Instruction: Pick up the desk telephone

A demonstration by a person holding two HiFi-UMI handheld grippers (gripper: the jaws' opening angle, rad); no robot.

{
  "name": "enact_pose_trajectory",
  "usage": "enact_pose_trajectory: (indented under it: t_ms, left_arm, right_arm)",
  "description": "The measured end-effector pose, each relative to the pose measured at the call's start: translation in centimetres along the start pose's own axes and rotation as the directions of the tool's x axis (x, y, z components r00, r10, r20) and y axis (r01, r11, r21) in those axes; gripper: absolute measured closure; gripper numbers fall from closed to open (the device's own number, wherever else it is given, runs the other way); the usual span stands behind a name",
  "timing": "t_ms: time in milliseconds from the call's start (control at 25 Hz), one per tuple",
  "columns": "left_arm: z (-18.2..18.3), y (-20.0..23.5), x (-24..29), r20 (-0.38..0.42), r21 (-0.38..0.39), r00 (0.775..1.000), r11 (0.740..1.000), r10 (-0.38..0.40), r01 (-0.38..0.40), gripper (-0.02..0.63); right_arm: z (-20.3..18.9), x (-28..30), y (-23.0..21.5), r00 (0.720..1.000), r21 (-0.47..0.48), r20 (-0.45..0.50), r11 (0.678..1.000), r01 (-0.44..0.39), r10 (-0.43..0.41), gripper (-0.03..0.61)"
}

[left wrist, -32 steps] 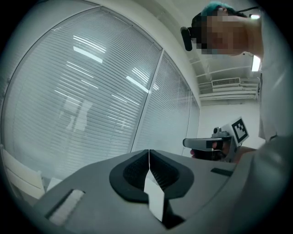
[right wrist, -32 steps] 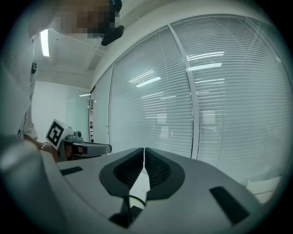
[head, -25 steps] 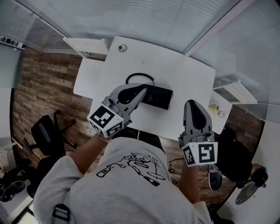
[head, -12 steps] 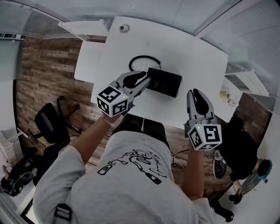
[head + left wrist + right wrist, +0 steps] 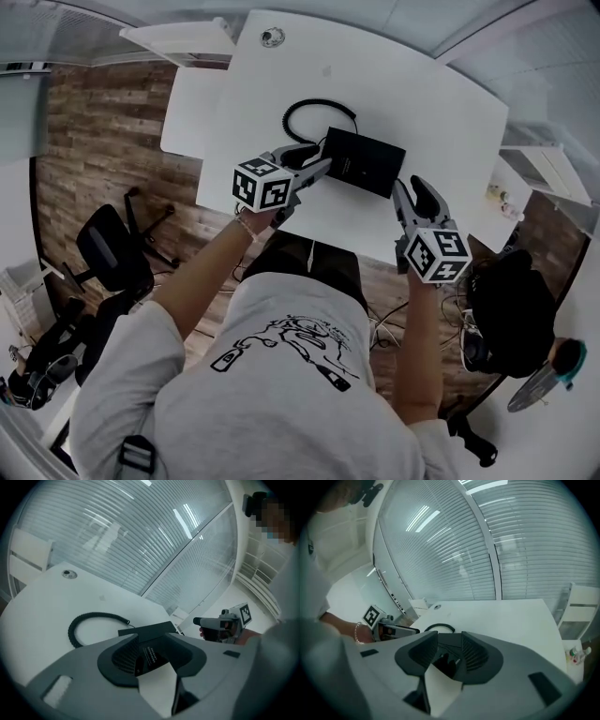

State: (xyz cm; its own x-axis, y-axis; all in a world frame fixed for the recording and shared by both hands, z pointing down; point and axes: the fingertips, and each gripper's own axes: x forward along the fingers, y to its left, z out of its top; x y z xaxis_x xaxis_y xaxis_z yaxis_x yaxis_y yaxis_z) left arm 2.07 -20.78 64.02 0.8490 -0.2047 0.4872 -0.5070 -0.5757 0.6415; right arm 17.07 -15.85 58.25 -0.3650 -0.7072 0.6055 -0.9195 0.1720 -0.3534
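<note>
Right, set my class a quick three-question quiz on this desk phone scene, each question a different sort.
1. True or false: the phone sits on a white table.
2. The coiled cord lies: A) on the table by the phone; B) on the floor; C) in a claw.
3. Is the phone held yet?
Key: 1 true; 2 A; 3 no: the left claw and right claw are opening at its two ends, neither gripping it.

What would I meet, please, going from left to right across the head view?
Office chair → left gripper → desk telephone → right gripper. Both grippers' fingers are opening, gripping nothing.
</note>
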Motion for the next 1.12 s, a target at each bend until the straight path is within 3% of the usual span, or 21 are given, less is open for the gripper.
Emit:
enact_pose_trajectory:
  t_ms: [200, 560, 920, 1120]
  left_arm:
    - [-2.9, 2.2, 1.8, -0.073, -0.053, 0.997, 0.999, 0.006, -0.010, 0.432]
    - [-5.3, 4.2, 3.6, -0.137, -0.128, 0.991, 0.991, 0.008, -0.026, 0.362]
    - [-6.2, 4.1, 5.2, -0.160, -0.181, 0.986, 0.983, -0.047, 0.017, 0.354]
    - [-6.4, 4.3, 5.2, -0.168, -0.175, 0.985, 0.984, -0.036, 0.006, 0.356]
  right_arm:
    - [-3.2, 2.0, -1.4, 0.998, 0.048, -0.069, 0.999, -0.001, 0.004, 0.433]
    - [-6.4, 4.7, -2.0, 0.989, 0.124, -0.137, 0.992, -0.032, 0.049, 0.383]
    - [-8.1, 6.1, -2.4, 0.984, 0.180, -0.162, 0.983, -0.038, 0.068, 0.380]
    - [-8.4, 6.1, -2.3, 0.982, 0.179, -0.181, 0.984, -0.022, 0.055, 0.380]
